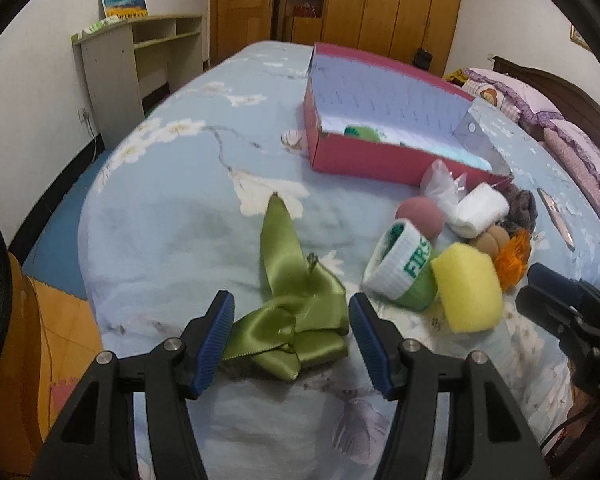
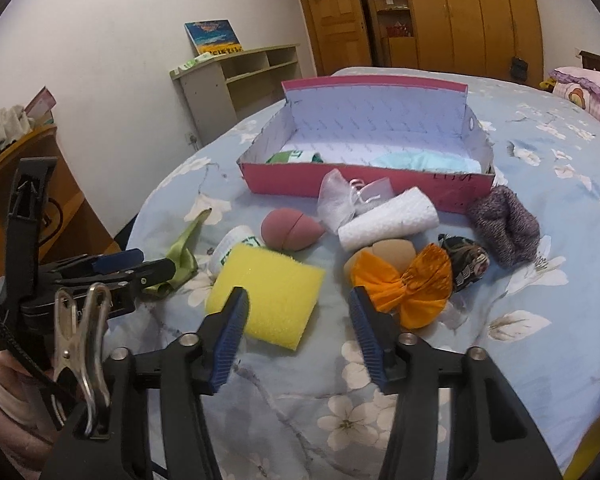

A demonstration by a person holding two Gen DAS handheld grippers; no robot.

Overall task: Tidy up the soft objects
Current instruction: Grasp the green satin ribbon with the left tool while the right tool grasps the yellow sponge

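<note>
The left gripper (image 1: 292, 344) stands with its jaws spread, the green satin ribbon bow (image 1: 296, 320) lying between them on the floral bedspread (image 1: 172, 240), pads not yet pressing it. The right gripper (image 2: 298, 338) is likewise spread and holds nothing; the yellow sponge (image 2: 270, 300) sits just ahead of its left finger, the orange paper bow (image 2: 410, 286) beside its right. Beyond lie a white-and-green wristband (image 1: 398, 270), a pink sponge (image 2: 290, 229), a rolled white cloth (image 2: 388, 220) and a purple knitted piece (image 2: 504, 224). The red cardboard box (image 2: 364, 182) waits behind (something green already inside). This looks like the pick-up step; next, I'd judge, the left jaws must close on the ribbon, then carry it to the box.
</note>
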